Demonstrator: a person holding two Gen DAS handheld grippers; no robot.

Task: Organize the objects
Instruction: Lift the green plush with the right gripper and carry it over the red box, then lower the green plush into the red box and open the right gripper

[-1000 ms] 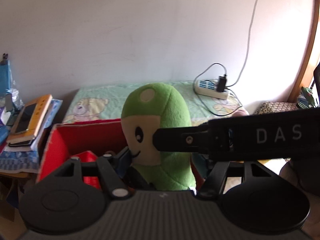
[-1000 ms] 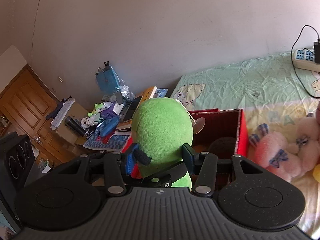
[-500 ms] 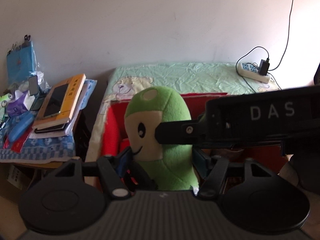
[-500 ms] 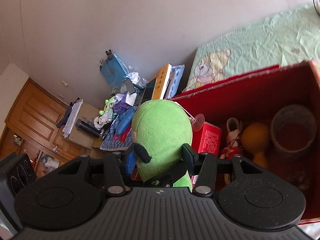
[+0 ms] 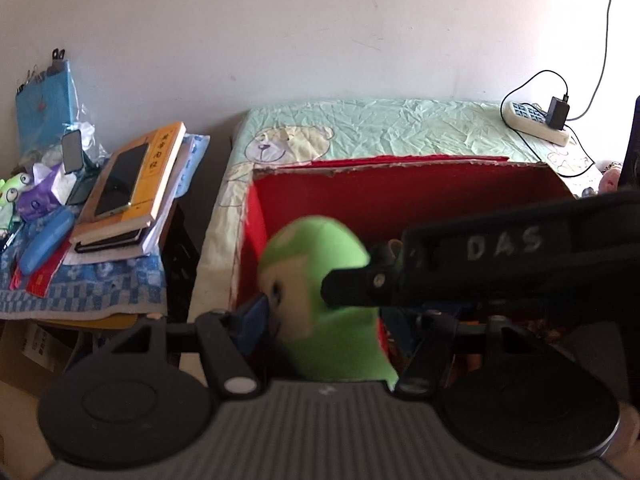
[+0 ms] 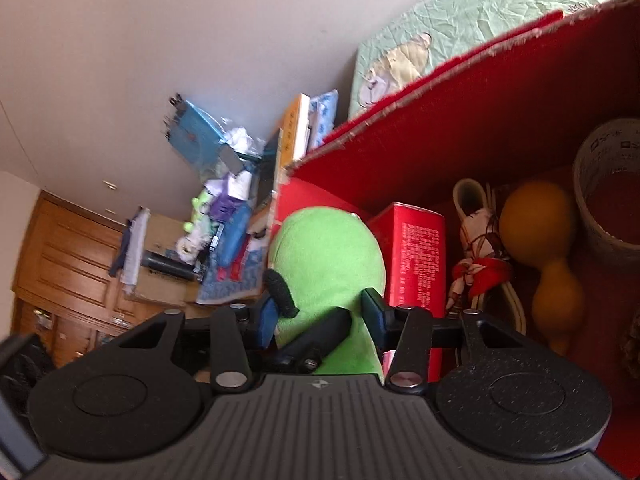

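A green plush toy point(image 5: 320, 280) with a cream face sits between the fingers of both grippers. My left gripper point(image 5: 332, 312) is shut on its lower body. My right gripper point(image 6: 320, 312) is shut on the same green plush toy point(image 6: 328, 264), and its black body point(image 5: 500, 264) marked DAS crosses the left wrist view. The toy hangs low at the left end of the open red box point(image 5: 400, 192), next to a small red carton point(image 6: 416, 256).
The red box point(image 6: 440, 120) holds a yellow gourd-shaped thing point(image 6: 536, 224), a tape roll point(image 6: 608, 184) and a small figure point(image 6: 480, 268). A side table point(image 5: 80, 292) with books and a phone stands left. A power strip point(image 5: 532, 120) lies on the bed.
Both grippers have carried the plush toy forward and down from above the bed into the left end of the red box. Both remain closed on it.
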